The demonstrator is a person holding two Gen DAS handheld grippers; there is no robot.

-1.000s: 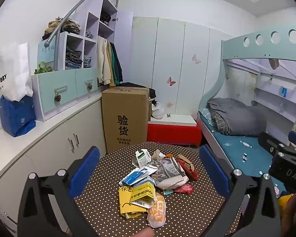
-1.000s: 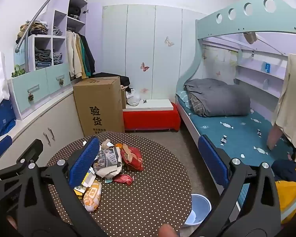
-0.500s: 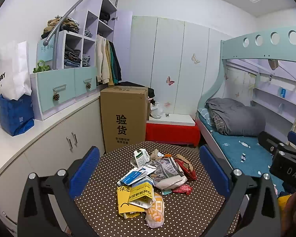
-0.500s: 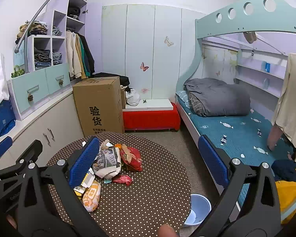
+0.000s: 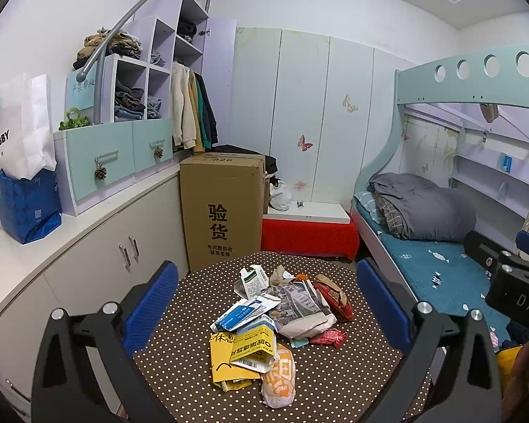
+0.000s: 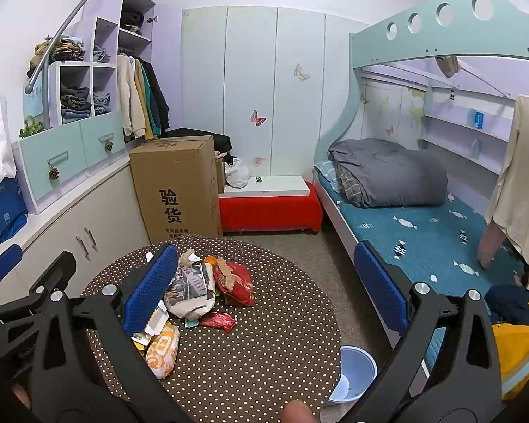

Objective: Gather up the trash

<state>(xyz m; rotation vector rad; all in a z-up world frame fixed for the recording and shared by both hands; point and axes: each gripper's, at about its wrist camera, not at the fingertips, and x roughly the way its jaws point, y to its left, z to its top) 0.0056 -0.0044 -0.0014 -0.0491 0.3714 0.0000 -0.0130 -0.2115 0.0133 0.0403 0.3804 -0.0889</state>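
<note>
A pile of trash (image 5: 278, 320) lies on the round brown polka-dot table (image 5: 180, 363): yellow paper packaging (image 5: 241, 352), an orange-white wrapper (image 5: 280, 377), a blue-white carton, newspaper, a red bag (image 6: 234, 282) and a small red wrapper (image 6: 218, 320). My left gripper (image 5: 268, 299) is open and empty, held above the near side of the pile. My right gripper (image 6: 268, 296) is open and empty, above the table to the right of the pile (image 6: 190, 296). A light blue bin (image 6: 352, 373) stands on the floor by the table's right edge.
A tall cardboard box (image 5: 222, 208) and a red bench (image 5: 308, 236) stand behind the table. White cabinets (image 5: 98, 253) run along the left; a bunk bed (image 6: 423, 218) runs along the right. Yellow and blue cloth (image 6: 515, 338) lies at the lower right.
Both views have shifted only slightly; the grippers stay open and above the table. The trash has not moved.
</note>
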